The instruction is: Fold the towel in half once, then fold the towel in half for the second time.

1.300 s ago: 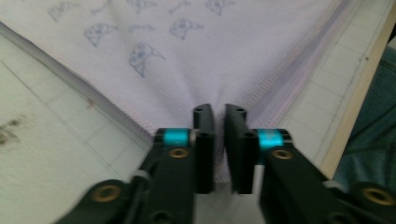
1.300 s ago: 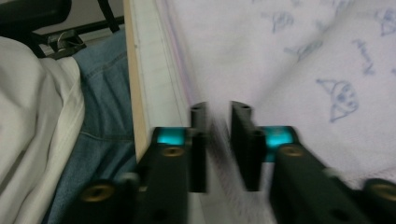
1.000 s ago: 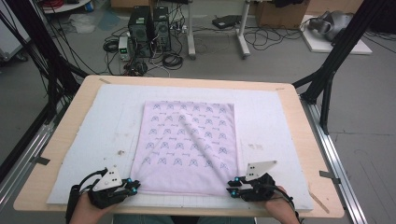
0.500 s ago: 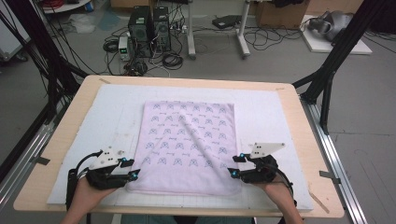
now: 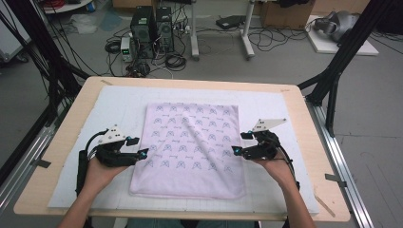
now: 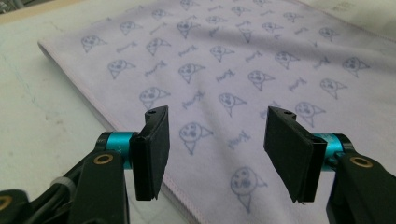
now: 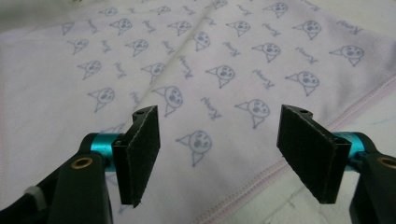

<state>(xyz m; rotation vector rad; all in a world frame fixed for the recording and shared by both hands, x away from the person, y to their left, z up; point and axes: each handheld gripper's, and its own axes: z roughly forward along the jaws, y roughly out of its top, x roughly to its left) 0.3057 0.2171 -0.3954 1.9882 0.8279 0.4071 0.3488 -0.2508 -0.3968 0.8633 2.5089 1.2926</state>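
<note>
A pale lilac cloth (image 5: pixel 190 147) printed with small blue figures lies flat on the white mat (image 5: pixel 304 114), folded into a rectangle. My left gripper (image 5: pixel 139 148) hovers at the cloth's left edge, jaws wide apart and empty. In the left gripper view the cloth (image 6: pixel 243 70) spreads beyond the left gripper (image 6: pixel 215 140), its hem running under the left jaw. My right gripper (image 5: pixel 238 143) sits at the cloth's right edge, also open. The right gripper view has the cloth (image 7: pixel 187 70) under the right gripper (image 7: pixel 219 149), with the stitched hem near the right jaw.
The mat covers a wooden table (image 5: pixel 62 142) with black frame posts (image 5: pixel 332 80) at the back corners. Computer towers (image 5: pixel 152 23) and cables lie on the floor beyond the far edge. Bare mat borders the cloth on all sides.
Both grippers have moved forward from the cloth's near corners up along its left and right edges to about mid-length. The cloth lies unchanged.
</note>
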